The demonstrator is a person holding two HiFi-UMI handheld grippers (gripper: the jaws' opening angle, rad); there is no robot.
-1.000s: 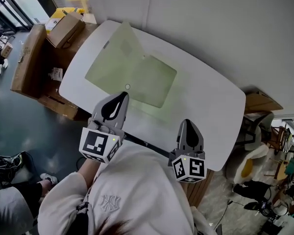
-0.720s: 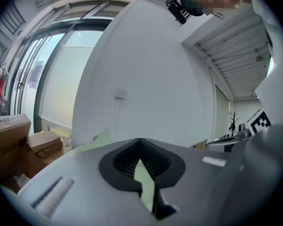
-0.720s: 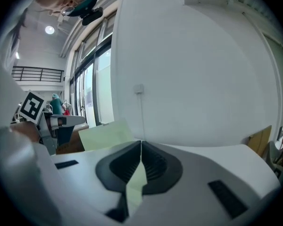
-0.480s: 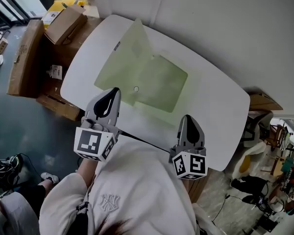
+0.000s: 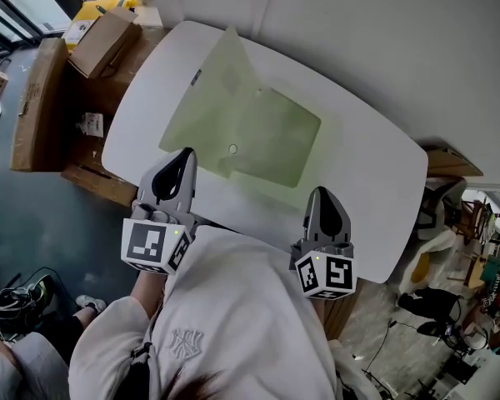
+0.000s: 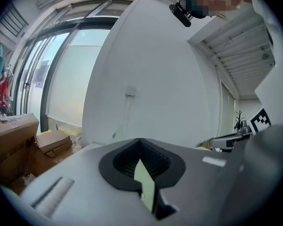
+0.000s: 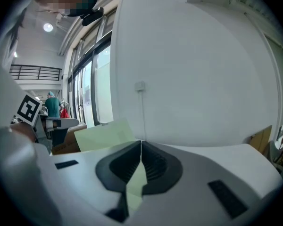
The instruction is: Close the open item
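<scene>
The pale green translucent plastic folder lies open on the white oval table, towards its far left part, close to the white wall. Its body is a flat, near-square sheet. The pointed flap spreads away from that body towards the table's far left edge. From above it is hard to say whether the flap lies flat or stands up, though the right gripper view suggests that it is raised at a slant. A small round snap stud sits on the near part of the folder, where flap and body meet. The sheet looks thin and limp, so it is likely to bend rather than swing as one stiff piece.

The left gripper and the right gripper hang over the near edge of the table, well short of the folder and touching nothing. Each has its jaws pressed together at the tips, with only a sliver of green showing through the gap behind them.

The closing itself has not begun, and this is the approach. The next move calls for reaching the flap's far edge, folding it over the body, then pressing on the stud.

Brown cardboard boxes stand on the floor to the left of the table.
</scene>
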